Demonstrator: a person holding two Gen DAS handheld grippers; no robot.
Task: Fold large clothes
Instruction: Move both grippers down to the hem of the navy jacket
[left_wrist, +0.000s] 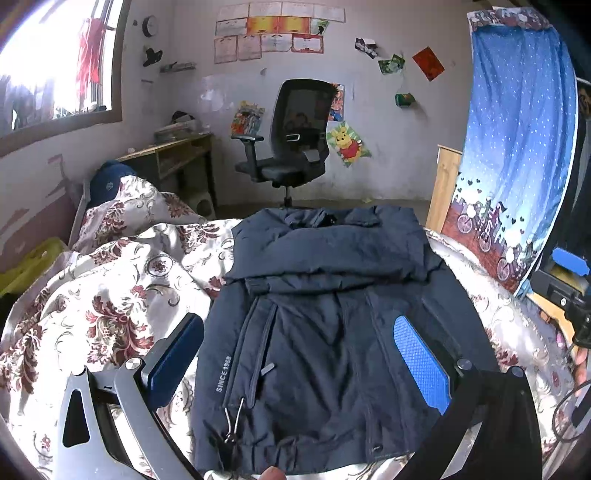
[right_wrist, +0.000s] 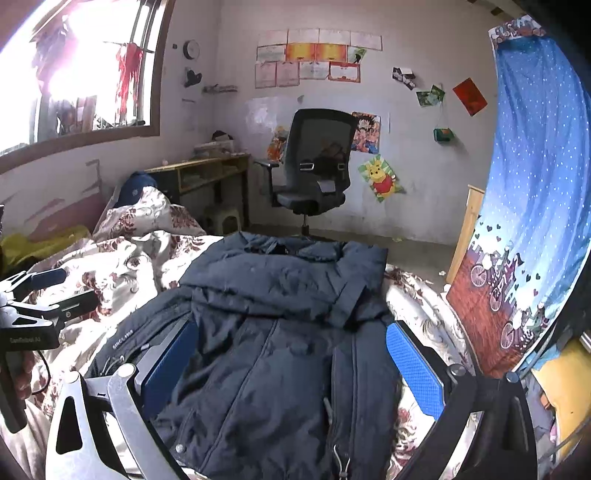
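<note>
A dark navy padded jacket (left_wrist: 325, 317) lies spread on the bed, front up, with its sleeves and upper part folded across the chest. In the right wrist view the same jacket (right_wrist: 280, 332) fills the centre. My left gripper (left_wrist: 295, 343) hovers open over the jacket's lower left part, blue pads wide apart, holding nothing. My right gripper (right_wrist: 291, 350) is open above the jacket's lower right half, also holding nothing. The left gripper (right_wrist: 55, 284) shows at the left edge of the right wrist view, in a hand.
The floral bedcover (left_wrist: 110, 295) lies rumpled to the left. A black office chair (left_wrist: 291, 144) and a wooden desk (left_wrist: 177, 155) stand by the far wall. A blue patterned curtain (left_wrist: 517, 155) hangs at the right, beside a wooden post (left_wrist: 443, 184).
</note>
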